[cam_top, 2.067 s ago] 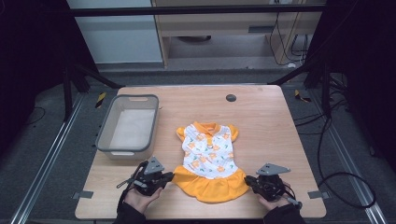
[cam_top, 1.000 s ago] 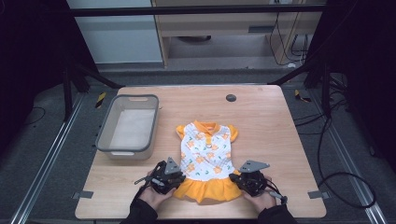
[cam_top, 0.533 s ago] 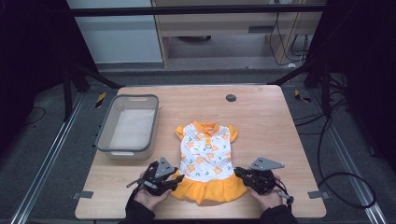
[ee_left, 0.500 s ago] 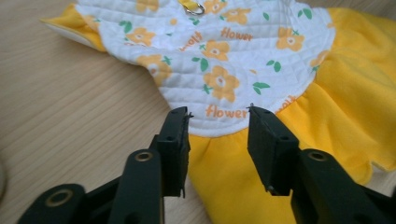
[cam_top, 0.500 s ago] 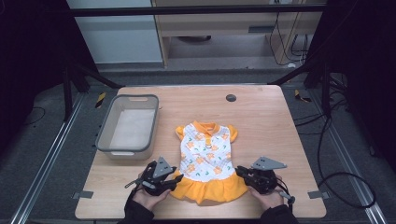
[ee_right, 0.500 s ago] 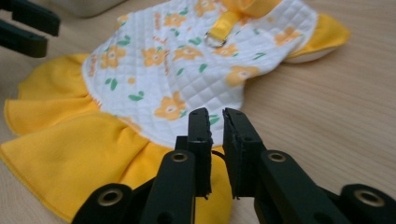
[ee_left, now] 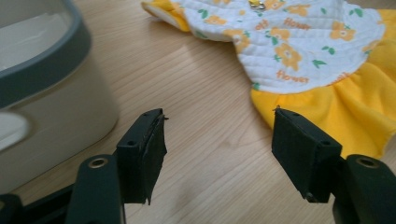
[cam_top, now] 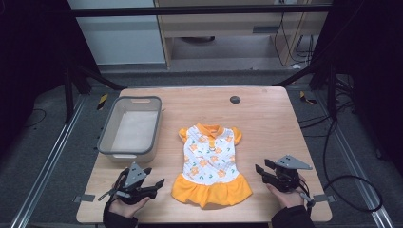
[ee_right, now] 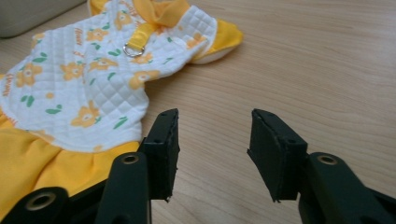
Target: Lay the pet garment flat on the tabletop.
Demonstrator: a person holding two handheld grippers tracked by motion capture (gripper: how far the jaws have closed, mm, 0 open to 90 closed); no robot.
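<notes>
So the biggest thing here is the wooden table (cam_top: pixel 266 123), light plank top, with dark floor and cables all around it. On its far-left part sits a grey plastic bin (cam_top: pixel 105 140) with a darker grey rim; nothing shows inside it from the high view. In the left gripper view the bin's wall (ee_left: pixel 51 98) sits right by the left jaw.

Middle of the table, a bit toward the near edge, lies the little dress (cam_top: pixel 210 164), spread flat. White quilted top with orange flowers and green leaves, orange collar at the far end, yellow-orange ruffled skirt at the near end. In the right gripper view there's a small metal ring (ee_right: pixel 129 49) on an orange strap at the back of the collar.

The left gripper (cam_top: pixel 153 186) is down at the near-left, just left of the skirt hem. Its jaws have just been opening and stand spread wide with only bare wood between them; the skirt's edge (ee_left: pixel 364 107) is just past the right jaw, not pinched.

The right gripper (cam_top: pixel 261 171) is near-right, a little off the skirt's right side. Jaws have also just been opening, spread apart, nothing between them but tabletop. The dress (ee_right: pixel 84 88) lies off to the left of its jaws.
</notes>
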